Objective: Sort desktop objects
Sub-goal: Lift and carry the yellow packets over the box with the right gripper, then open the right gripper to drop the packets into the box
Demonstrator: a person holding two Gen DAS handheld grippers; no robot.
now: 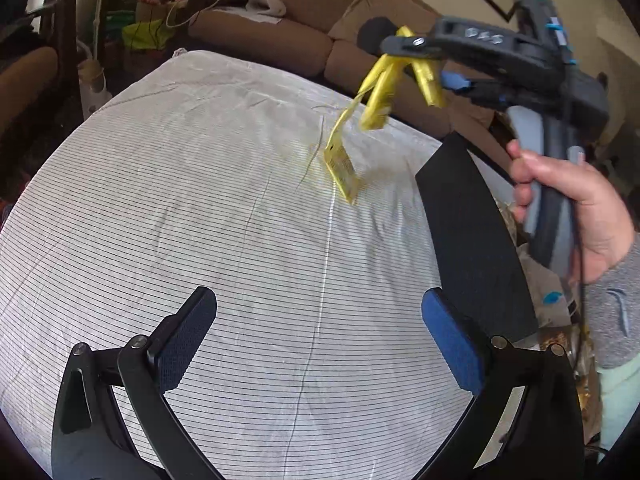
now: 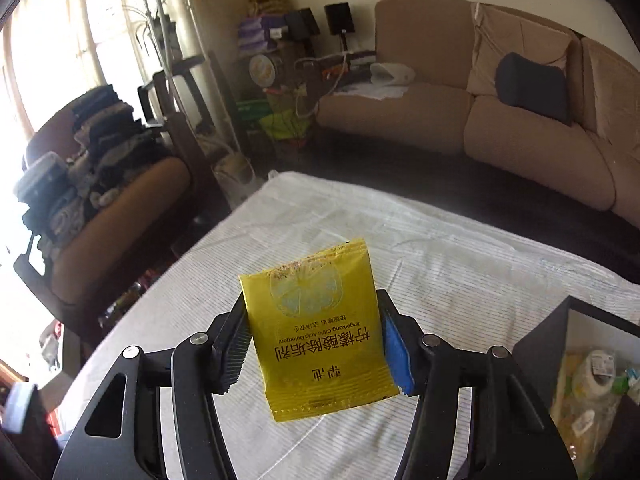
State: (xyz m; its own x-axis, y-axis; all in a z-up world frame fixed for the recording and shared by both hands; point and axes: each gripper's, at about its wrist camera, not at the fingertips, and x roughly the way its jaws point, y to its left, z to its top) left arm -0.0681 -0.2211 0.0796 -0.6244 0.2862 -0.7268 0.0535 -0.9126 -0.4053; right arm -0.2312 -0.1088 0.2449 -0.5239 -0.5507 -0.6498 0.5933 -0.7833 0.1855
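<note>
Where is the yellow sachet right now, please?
The yellow sachet is gripped in the right claw, held above the striped cloth, left of the black box.

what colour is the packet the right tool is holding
Yellow, printed with a lemon slice and dark text: the flat foil sachet clamped in the right tool, clearest in the right wrist view.

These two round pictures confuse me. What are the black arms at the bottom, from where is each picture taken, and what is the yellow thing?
Each picture comes from a camera mounted on a hand-held gripper. A person's right hand holds one. The left wrist view shows the left gripper, jaws open and empty, above the white striped cloth beside a black open box. The right wrist view shows the right gripper, jaws shut on a string of flat yellow detergent sachets; in the left view the lowest sachet touches the cloth.
</note>
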